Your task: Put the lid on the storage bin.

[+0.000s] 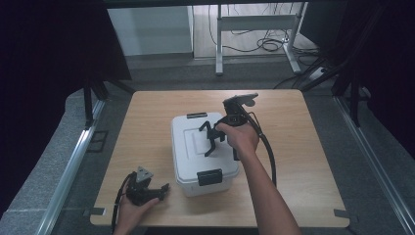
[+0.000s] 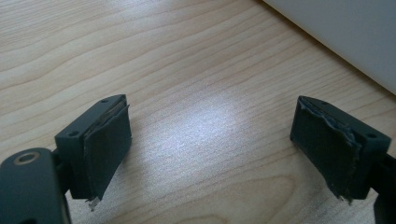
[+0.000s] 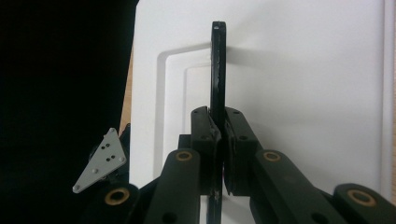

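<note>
A white plastic box [image 1: 188, 147] with a lid stands in the middle of the wooden table [image 1: 293, 156]. A thin black handle [image 3: 218, 60] stands up from the lid [image 3: 303, 93]. My right gripper [image 3: 218, 135] is shut on this handle, jaws pressed to both its sides; in the high view the right gripper [image 1: 211, 141] reaches over the lid from the right. My left gripper [image 1: 164, 188] rests low on the table left of the box's front corner. Its jaws stand wide apart, and the left gripper [image 2: 210, 144] is open with bare wood between them. The box wall [image 2: 345, 32] is just ahead of it.
Black latches sit on the lid's front [image 1: 209, 176] and back [image 1: 196, 115] ends. The right gripper's cable [image 1: 270, 156] loops over the table right of the box. The left gripper's grey plate [image 3: 102, 161] is beyond the box's edge. A metal desk frame [image 1: 254, 29] and floor cables lie behind the table.
</note>
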